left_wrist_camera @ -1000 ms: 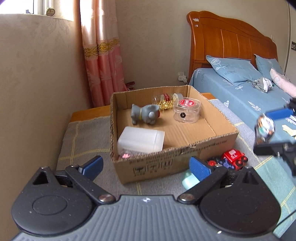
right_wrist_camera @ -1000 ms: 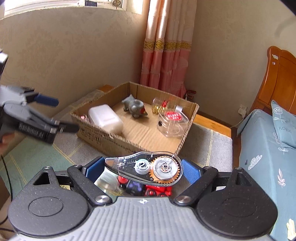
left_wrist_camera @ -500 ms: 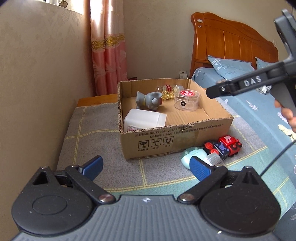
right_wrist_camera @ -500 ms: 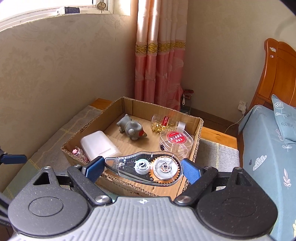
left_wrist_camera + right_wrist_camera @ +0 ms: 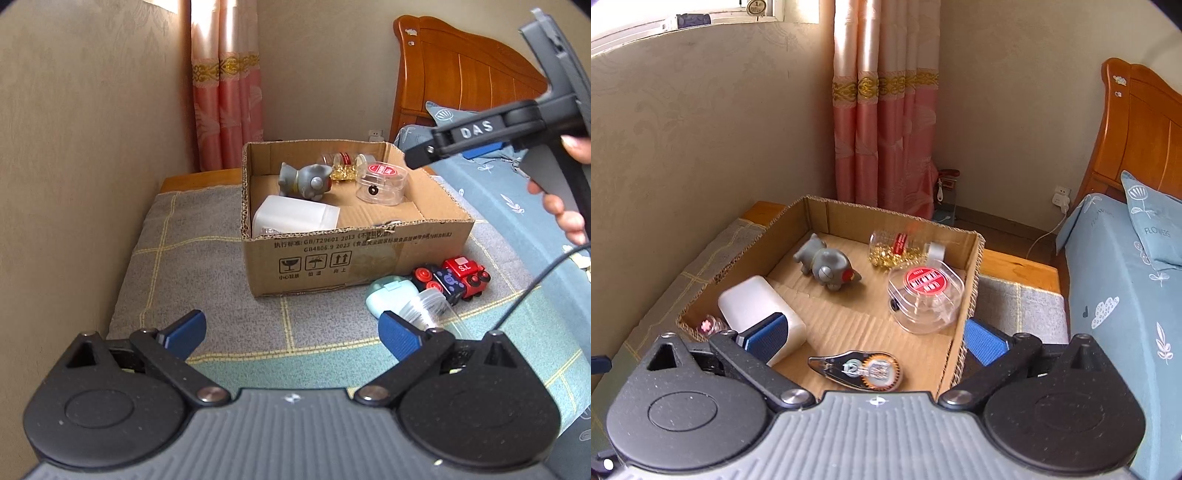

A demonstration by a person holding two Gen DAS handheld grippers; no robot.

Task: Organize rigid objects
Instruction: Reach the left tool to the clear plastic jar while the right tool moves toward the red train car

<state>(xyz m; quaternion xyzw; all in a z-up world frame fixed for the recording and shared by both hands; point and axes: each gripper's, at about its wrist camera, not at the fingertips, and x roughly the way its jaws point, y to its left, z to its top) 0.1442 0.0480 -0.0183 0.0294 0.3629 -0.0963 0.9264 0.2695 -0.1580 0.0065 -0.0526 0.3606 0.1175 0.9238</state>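
Observation:
An open cardboard box (image 5: 354, 254) (image 5: 971, 280) sits on a grey checked mat. Inside it lie a grey toy elephant (image 5: 827, 266), a white container (image 5: 757, 314), a jar of gold beads (image 5: 894, 249) and a clear round case with a red label (image 5: 925, 295). A clear correction-tape dispenser (image 5: 858, 371) lies loose on the box floor below my right gripper (image 5: 875, 338), whose jaws are opening, nothing pressed between them. My left gripper (image 5: 291, 332) hangs open over the mat in front of the box. A red and black toy train (image 5: 452, 277), a mint case (image 5: 389, 297) and a clear bottle (image 5: 430, 306) lie by its right finger.
A bed with blue sheets (image 5: 1126, 295) and a wooden headboard (image 5: 461, 74) stands to the right. A pink curtain (image 5: 886, 110) hangs behind the box, and a beige wall (image 5: 74, 147) runs along the left. A hand (image 5: 565, 214) grips the right tool's handle.
My right gripper moved over the box, then spread its jaws, and the tape dispenser dropped from between them onto the box floor. The left gripper pulled back from the box.

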